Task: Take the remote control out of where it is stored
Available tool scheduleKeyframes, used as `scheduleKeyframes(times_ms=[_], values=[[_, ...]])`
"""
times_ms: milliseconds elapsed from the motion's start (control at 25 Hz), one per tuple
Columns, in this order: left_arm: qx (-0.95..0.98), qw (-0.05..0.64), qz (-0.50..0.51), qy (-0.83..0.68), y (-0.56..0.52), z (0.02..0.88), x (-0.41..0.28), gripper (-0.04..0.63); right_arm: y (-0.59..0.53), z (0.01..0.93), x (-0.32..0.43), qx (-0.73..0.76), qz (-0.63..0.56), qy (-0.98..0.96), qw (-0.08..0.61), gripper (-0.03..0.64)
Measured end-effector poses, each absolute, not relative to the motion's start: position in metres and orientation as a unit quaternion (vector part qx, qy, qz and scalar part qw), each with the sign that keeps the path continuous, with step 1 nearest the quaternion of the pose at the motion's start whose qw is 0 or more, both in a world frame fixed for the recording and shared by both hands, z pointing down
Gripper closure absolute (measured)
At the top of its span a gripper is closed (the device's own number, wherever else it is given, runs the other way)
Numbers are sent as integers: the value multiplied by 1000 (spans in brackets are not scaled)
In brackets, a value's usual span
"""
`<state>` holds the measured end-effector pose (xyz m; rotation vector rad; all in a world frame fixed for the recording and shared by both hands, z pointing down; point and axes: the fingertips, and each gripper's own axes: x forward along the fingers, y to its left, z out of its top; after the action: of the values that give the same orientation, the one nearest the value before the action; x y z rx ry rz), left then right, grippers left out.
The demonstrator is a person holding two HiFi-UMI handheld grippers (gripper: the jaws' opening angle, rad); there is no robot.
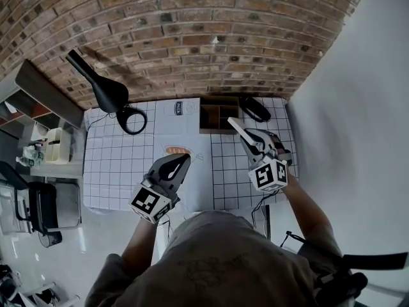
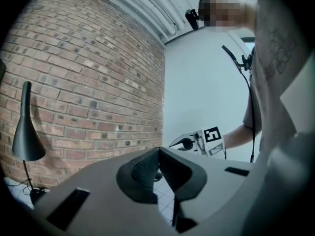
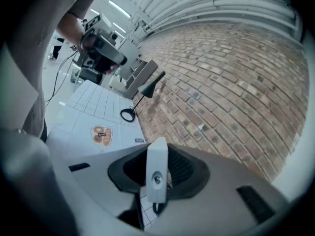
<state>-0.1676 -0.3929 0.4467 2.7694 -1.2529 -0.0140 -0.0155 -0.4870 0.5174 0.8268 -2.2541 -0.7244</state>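
A slim white remote control (image 1: pixel 238 130) sticks out up and to the left from my right gripper (image 1: pixel 250 138), which is shut on it above the right half of the grid-patterned table. In the right gripper view the remote (image 3: pixel 157 166) stands end-on between the dark pads, clear of the table. Just behind it at the table's back stands the brown compartment box (image 1: pixel 206 132). My left gripper (image 1: pixel 184 160) hovers over the table's front middle, its fingers drawn together with nothing in them. In the left gripper view its pads (image 2: pixel 142 173) meet, and the right gripper (image 2: pixel 189 142) shows beyond.
A black desk lamp (image 1: pixel 102 88) with a ring base (image 1: pixel 132 120) stands at the back left. A black object (image 1: pixel 254 109) lies beside the box at the back right. An orange print (image 1: pixel 177 151) marks the cloth. A brick wall runs behind; shelves (image 1: pixel 54 146) stand left.
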Motion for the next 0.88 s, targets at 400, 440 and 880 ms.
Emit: scheduleKeyframes(times_ms=[400, 440, 880], values=[[911, -3, -33, -410, -398, 407, -161, 591, -436, 432, 6, 385, -270, -864, 180, 529], [913, -7, -40, -407, -397, 402, -160, 591, -433, 425, 11, 391, -276, -859, 182, 528], [913, -59, -84, -395, -381, 367, -161, 591, -415, 396, 57, 489, -206, -846, 50, 529]])
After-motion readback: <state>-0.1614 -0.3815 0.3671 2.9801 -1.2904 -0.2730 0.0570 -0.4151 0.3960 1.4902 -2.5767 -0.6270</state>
